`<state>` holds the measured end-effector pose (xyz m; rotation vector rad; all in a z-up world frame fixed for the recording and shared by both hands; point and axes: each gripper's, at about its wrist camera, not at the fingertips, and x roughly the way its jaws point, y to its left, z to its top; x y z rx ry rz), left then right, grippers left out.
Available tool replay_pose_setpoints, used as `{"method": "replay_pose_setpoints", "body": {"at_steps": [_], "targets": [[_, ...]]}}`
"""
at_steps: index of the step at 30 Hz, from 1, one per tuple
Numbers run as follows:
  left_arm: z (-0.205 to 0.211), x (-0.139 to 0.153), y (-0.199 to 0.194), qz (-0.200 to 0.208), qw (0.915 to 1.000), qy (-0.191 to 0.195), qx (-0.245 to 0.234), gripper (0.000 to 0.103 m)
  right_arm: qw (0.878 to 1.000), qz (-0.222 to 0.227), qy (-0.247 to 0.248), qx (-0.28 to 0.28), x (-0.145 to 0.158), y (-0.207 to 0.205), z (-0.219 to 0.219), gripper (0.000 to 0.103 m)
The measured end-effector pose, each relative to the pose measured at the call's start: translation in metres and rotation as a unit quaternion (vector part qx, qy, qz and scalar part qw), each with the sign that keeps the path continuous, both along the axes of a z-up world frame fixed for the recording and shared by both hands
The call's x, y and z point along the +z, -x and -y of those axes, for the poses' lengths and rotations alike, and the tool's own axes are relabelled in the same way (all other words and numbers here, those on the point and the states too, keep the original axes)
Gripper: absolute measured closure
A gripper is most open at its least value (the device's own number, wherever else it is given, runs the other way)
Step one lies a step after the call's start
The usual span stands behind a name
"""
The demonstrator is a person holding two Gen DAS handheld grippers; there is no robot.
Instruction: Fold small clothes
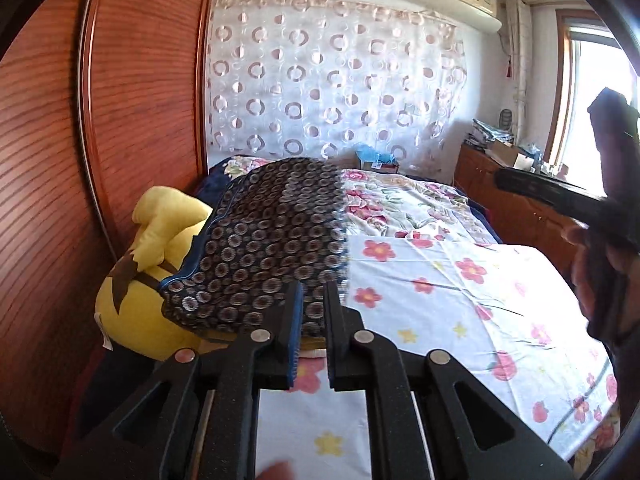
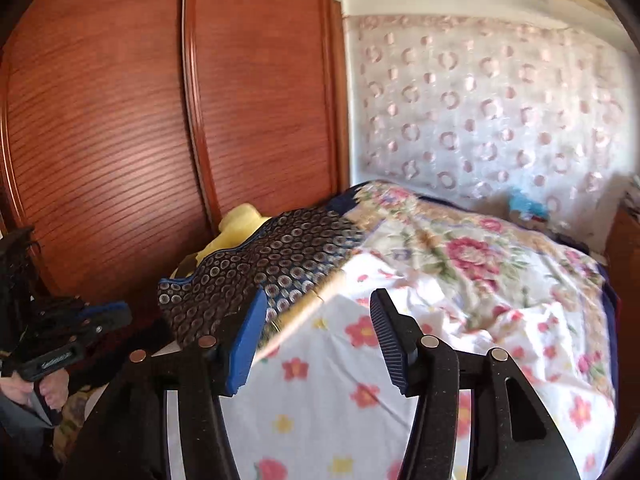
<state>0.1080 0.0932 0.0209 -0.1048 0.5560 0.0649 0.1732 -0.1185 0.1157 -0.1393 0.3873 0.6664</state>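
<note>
Left wrist view: the left gripper (image 1: 313,292) has its fingers drawn close with a narrow gap, reaching to the near edge of the dark circle-print garment (image 1: 264,244); whether any cloth is pinched between them I cannot tell. That garment lies draped over a yellow plush toy (image 1: 136,300), which sits beside the wooden wardrobe (image 1: 100,140). Right of the garment spreads the white flowered sheet (image 1: 440,292), and beyond the garment a floral quilt (image 1: 400,200). Behind the garment hangs a circle-patterned curtain (image 1: 332,80). Right wrist view: the right gripper (image 2: 318,304) holds its fingers wide apart above the sheet, just right of the garment's near edge, holding nothing.
</note>
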Motion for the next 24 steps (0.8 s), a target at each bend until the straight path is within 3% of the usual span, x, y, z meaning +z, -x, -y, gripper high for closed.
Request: {"method": "replay_pose_setpoints", "body": {"at_steps": [3,14,24], "targets": [[0.019,0.008,0.006,0.012,0.9999,0.004,-0.009,0.087,1.000,0.004,-0.012,-0.024,-0.003,0.035,0.026,0.039],[0.082,0.036,0.024,0.044,0.9978,-0.010,-0.049,0.082,0.988,0.029,-0.049,-0.141,-0.010,0.165,0.088,0.038],[0.123,0.061,0.050,0.074,0.9944,-0.023,-0.072,0.081,0.973,0.065,-0.059,-0.214,-0.016,0.241,0.074,0.038]]}}
